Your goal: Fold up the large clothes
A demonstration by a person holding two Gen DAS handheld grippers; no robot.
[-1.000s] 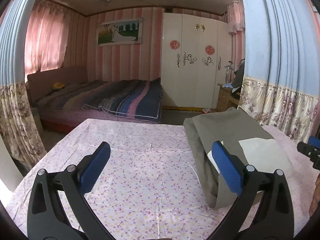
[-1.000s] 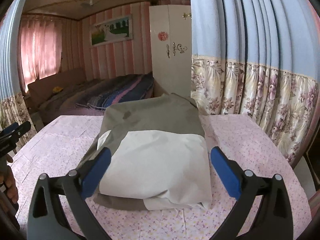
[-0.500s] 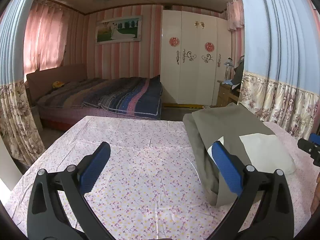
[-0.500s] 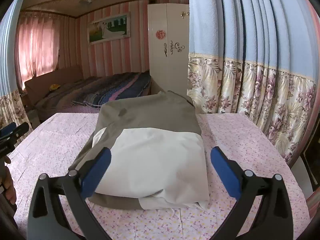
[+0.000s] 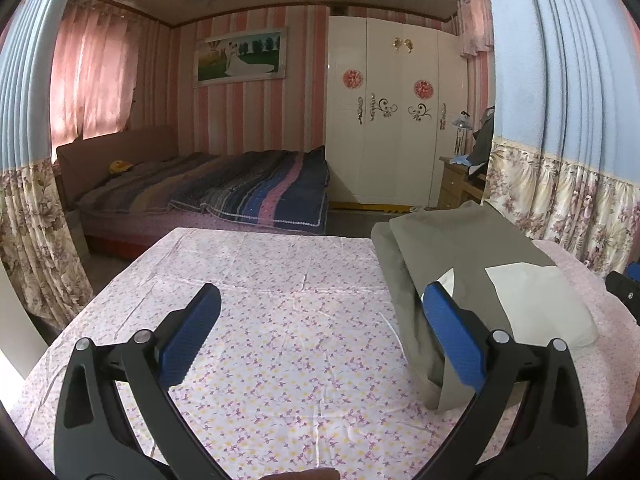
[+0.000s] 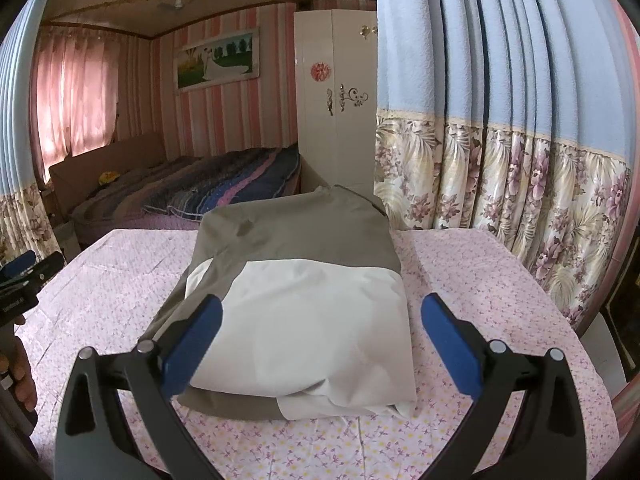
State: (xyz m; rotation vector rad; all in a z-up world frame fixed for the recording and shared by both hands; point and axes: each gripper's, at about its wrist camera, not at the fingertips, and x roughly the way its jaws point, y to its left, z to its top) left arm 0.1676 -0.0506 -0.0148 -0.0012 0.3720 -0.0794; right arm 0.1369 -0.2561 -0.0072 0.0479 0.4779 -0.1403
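Observation:
A folded olive-grey and white garment (image 6: 304, 292) lies as a thick bundle on the pink floral tablecloth (image 6: 472, 280). Its white panel faces me in the right wrist view. My right gripper (image 6: 320, 344) hovers open just in front of the bundle's near edge, holding nothing. In the left wrist view the same garment (image 5: 460, 264) lies to the right. My left gripper (image 5: 320, 336) is open above bare cloth, its right finger overlapping the garment's left edge in the image. The left gripper's tip (image 6: 28, 268) shows at the far left of the right wrist view.
Floral curtains (image 6: 520, 184) hang close along the table's right side and another curtain (image 5: 36, 232) at the left. Beyond the table's far edge are a bed (image 5: 224, 192) and a white wardrobe (image 5: 392, 120). A hand (image 6: 20, 376) holds the left gripper's handle.
Both cameras have risen and tipped slightly, so the garment and table sit a little lower in view. The garment has not moved and both grippers stay open.

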